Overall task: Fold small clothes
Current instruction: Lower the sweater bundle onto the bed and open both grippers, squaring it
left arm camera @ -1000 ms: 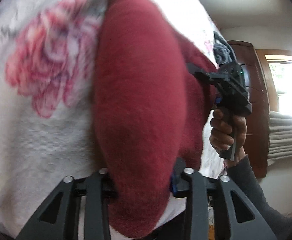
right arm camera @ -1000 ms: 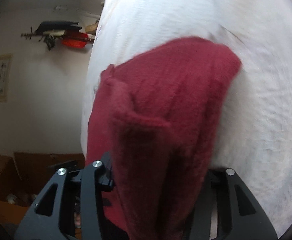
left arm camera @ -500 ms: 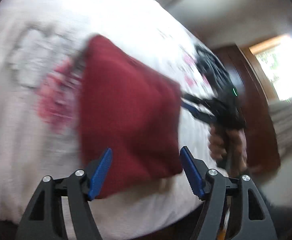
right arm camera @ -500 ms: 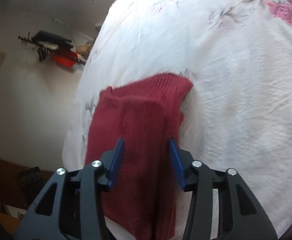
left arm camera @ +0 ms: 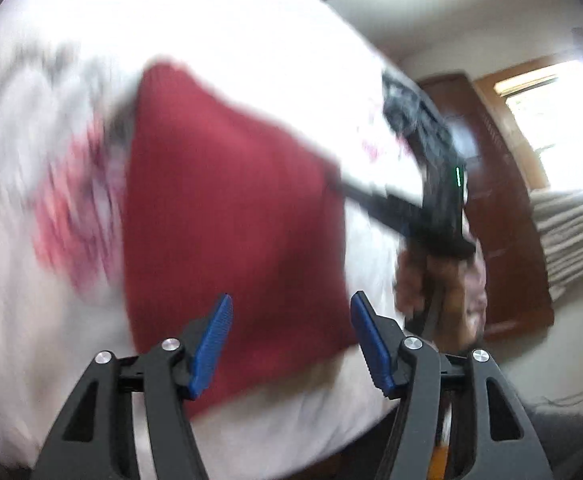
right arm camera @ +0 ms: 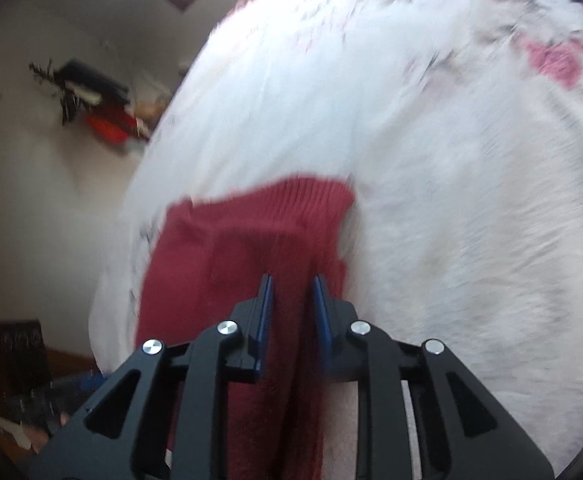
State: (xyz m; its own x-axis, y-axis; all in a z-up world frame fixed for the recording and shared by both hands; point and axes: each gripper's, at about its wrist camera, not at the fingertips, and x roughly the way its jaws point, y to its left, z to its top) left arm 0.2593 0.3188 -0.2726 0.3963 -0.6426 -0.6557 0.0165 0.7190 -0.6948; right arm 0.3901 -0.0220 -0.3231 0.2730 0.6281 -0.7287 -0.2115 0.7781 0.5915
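Between and ahead of our left gripper (left arm camera: 291, 340) fingers lies the red knit garment (left arm camera: 227, 232), spread flat on the white floral bedspread (left arm camera: 219, 40); those fingers stand wide apart, holding nothing. Our right gripper (right arm camera: 291, 312) has its fingers drawn close with a fold of the same knit running between them; motion blur leaves us unable to tell whether they truly pinch it. We judge the knit soft, light and limp, likely to sag and cling to the fuzzy cover, so the ribbed hem or a corner looks the surest place to take it. Beyond the left fingers, to their right, a hand (left arm camera: 443, 280) grips the other tool's handle beside the cloth's edge. Nothing else lies on the cover near the garment.
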